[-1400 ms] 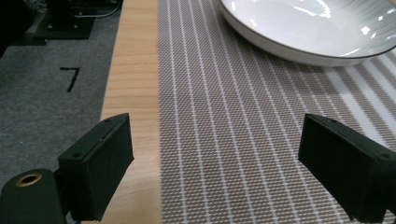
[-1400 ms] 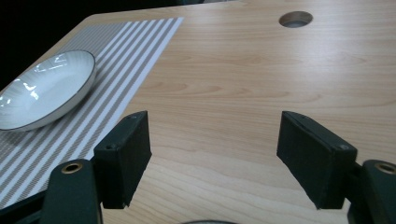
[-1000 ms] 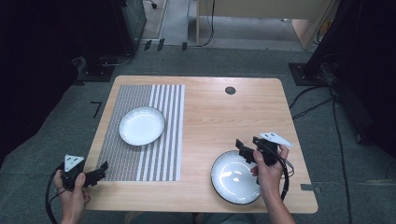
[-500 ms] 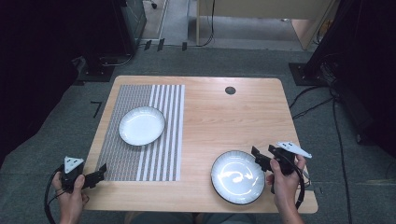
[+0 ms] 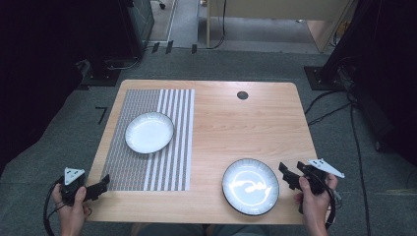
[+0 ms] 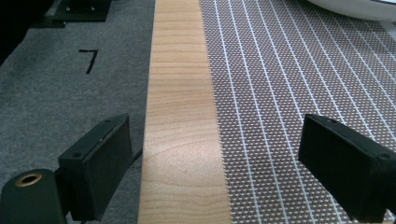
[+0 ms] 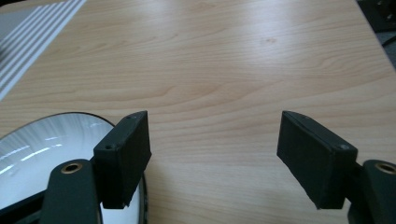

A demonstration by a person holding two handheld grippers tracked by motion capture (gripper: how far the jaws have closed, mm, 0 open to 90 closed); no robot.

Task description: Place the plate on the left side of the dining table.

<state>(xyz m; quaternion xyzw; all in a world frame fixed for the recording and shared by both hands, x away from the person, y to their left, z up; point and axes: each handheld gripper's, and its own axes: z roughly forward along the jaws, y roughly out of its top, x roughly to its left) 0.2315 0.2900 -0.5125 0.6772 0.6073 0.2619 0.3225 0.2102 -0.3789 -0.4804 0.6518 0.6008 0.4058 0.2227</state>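
Two plates are on the wooden counter [image 5: 236, 123], and two tools are held over its near edge, one in each hand.

The dark-rimmed plate [image 5: 250, 186] lies in the lower middle-right of the high view, flat on bare wood, its white well facing up. It is round, so it has no long axis and points no particular way. In the right gripper view its rim curves in at the lower left, partly behind the left jaw.

The right tool [image 5: 291, 175] sits at the lower right of the high view, just beside that plate's right edge, its jaws pointing toward the left of the frame. In the right gripper view the jaws stand wide apart with only bare wood between them; it holds nothing.

The white plate [image 5: 149, 132] lies flat in the upper left part of the counter, on the one striped placemat [image 5: 147, 169], well apart from the first plate.

The left tool [image 5: 96, 189] is at the lower left, by the counter's corner, jaws pointing right. In the left gripper view its jaws are spread wide over the counter edge and the placemat, gripping nothing
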